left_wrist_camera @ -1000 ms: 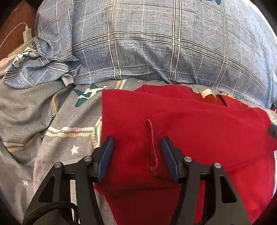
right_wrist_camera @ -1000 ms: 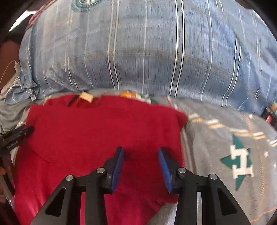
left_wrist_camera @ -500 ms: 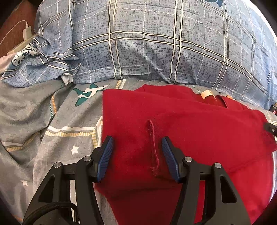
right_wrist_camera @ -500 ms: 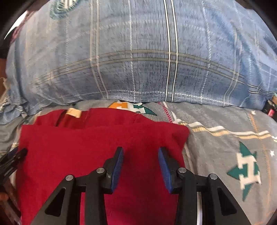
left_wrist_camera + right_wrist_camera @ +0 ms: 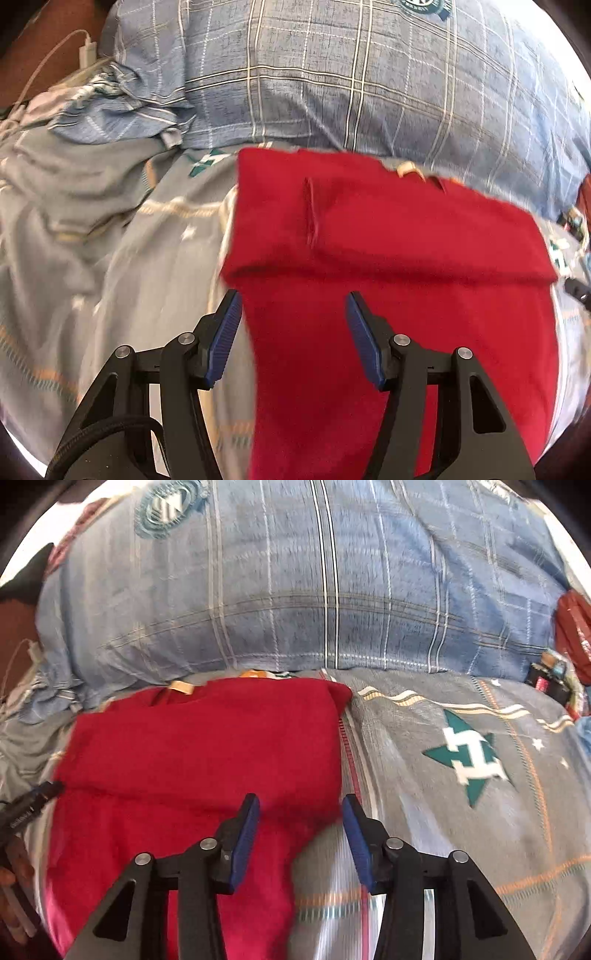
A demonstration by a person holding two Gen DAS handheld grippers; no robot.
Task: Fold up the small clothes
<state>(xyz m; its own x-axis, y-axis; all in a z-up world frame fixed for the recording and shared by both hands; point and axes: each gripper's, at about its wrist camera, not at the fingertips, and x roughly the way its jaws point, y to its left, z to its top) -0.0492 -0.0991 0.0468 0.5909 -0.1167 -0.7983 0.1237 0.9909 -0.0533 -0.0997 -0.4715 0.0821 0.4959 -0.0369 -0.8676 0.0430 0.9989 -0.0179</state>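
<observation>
A small red garment (image 5: 388,251) lies on the grey patterned bedsheet, its upper part folded down into a thicker band with a sleeve seam showing. My left gripper (image 5: 293,314) is open and empty over the garment's lower left edge, below the fold. In the right wrist view the same garment (image 5: 207,746) lies left of centre with a tan neck label at its top. My right gripper (image 5: 300,814) is open and empty above the garment's lower right edge. The left gripper's tip (image 5: 40,794) shows at the garment's left side.
A large blue plaid pillow (image 5: 351,74) lies across the back, just behind the garment. A white charger and cable (image 5: 85,51) lie at the far left. Small objects and a red item (image 5: 569,635) sit at the far right. The grey sheet (image 5: 461,775) spreads to the right.
Both grippers have pulled back toward the near side of the garment. The left gripper no longer straddles the sleeve seam and now sits below the folded band. Both stay open.
</observation>
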